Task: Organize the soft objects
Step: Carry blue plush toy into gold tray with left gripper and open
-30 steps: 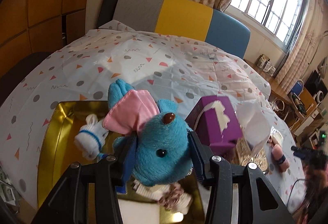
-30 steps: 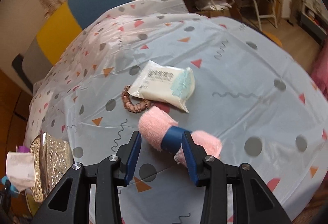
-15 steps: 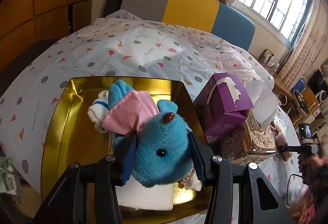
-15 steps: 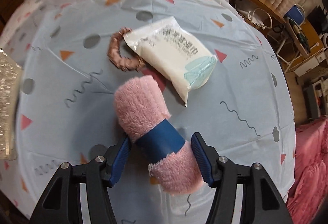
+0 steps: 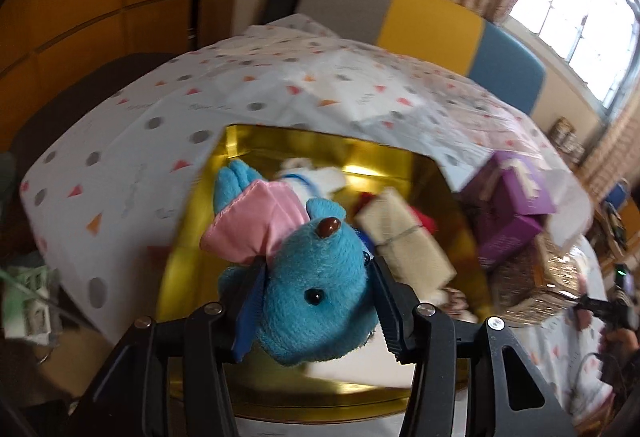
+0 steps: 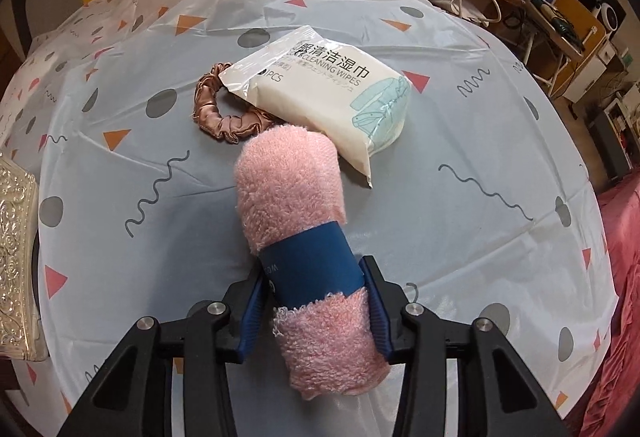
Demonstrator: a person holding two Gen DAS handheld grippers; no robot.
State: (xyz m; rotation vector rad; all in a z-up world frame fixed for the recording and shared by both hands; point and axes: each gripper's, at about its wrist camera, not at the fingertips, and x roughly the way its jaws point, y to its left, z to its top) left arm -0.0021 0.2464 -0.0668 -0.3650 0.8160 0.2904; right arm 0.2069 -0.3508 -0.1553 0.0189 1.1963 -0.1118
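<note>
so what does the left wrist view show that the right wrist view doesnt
Only the left wrist view: the left tool shut on the blue plush toy above the gold tray, plus the purple tissue box.

Only the right wrist view: the right tool shut on the pink rolled towel, the cleaning wipes pack and the brown scrunchie.

Both: the patterned tablecloth and the ornate gold box.

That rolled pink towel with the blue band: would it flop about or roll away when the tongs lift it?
Probably neither. The rolled pink towel looks fluffy and light, and its blue paper band keeps it bundled, so it should stay a firm cylinder. The right tongs grip at the band, so the long free end may droop slightly. Set down loose, its round shape could roll.
</note>
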